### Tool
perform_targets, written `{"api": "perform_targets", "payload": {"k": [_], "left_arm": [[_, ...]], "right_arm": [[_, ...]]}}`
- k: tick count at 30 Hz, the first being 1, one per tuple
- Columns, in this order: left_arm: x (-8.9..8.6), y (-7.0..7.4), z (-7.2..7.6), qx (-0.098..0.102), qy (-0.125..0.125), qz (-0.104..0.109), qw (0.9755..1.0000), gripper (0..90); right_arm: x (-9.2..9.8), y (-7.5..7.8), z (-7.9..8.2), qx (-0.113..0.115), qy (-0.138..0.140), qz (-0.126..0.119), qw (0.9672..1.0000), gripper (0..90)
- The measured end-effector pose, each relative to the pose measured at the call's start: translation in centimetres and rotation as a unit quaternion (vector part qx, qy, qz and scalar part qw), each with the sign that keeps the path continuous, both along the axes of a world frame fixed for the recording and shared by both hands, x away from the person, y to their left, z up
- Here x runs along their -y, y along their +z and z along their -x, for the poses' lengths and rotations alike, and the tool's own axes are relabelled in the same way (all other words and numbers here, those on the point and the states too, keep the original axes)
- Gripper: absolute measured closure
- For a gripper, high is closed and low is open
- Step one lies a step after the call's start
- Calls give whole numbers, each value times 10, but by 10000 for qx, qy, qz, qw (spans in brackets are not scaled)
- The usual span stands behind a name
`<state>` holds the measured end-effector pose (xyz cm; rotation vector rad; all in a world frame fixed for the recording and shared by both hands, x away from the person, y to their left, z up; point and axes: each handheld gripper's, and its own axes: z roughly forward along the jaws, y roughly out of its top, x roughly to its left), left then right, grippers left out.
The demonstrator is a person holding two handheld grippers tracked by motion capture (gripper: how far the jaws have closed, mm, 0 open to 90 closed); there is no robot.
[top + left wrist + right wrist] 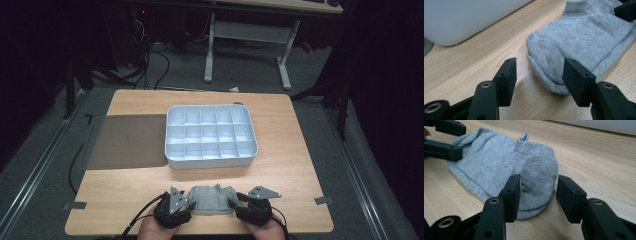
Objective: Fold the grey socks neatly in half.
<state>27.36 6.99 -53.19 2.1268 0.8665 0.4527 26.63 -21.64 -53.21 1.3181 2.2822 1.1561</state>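
A flat grey knitted ankle sock lies on the pale wooden tabletop at its near edge, just in front of a white plastic tray divided into many small square compartments, with a strip of bare wood between the two. A dark grey rectangular mat lies to the left of the tray, touching its side.

Both of the person's hands come in from the bottom of the high view, low over the table, and angle inward toward each other so that the tools face the sock from opposite ends. The left hand holds the left gripper at the sock's left end. In the left gripper view its black jaws stand apart, with the rounded folded end of the sock lying between them; the right-hand jaw looks as if it touches the fabric's edge, though the angle is too shallow to be sure, and the other jaw is clear of it over bare wood.

The right hand holds the right gripper at the sock's right end. In the right gripper view its jaws are apart too and straddle the sock's rounded end: one jaw rests against the cloth, the other stands beside it over the wood, so the sock is not pinched.
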Motion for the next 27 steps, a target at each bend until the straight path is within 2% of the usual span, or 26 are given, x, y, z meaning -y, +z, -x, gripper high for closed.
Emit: {"api": "perform_targets", "payload": {"k": [4, 7, 8, 9, 10, 11, 18, 25, 27], "left_arm": [[0, 0, 0, 23, -3, -12, 10000, 450], [-1, 0, -1, -98, 4, 40, 9999, 450], [-1, 0, -1, -98, 4, 40, 9999, 448], [-1, 0, -1, -105, 19, 56, 9999, 447], [-1, 0, -1, -105, 19, 56, 9999, 447], [-1, 0, 0, -90, 28, 44, 9999, 447], [-1, 0, -1, -136, 31, 68, 9999, 448], [-2, 1, -1, -135, 39, 90, 9999, 445], [-1, 2, -2, -130, 31, 122, 9998, 446]], "right_arm": [[-1, 0, 0, 19, 80, 29, 10000, 643], [-4, 0, 1, -7, 179, 33, 9998, 744], [-4, 0, 1, -7, 179, 33, 9998, 744], [-5, 0, 3, 58, 204, 104, 9997, 797], [-5, 0, 3, 58, 204, 104, 9997, 797], [-6, 1, 5, 144, 211, 155, 9996, 847], [-4, 3, 8, 244, 221, 133, 9994, 865], [0, 6, 9, 419, 152, -12, 9990, 867], [1, 6, 9, 402, 125, -33, 9991, 866]]}}
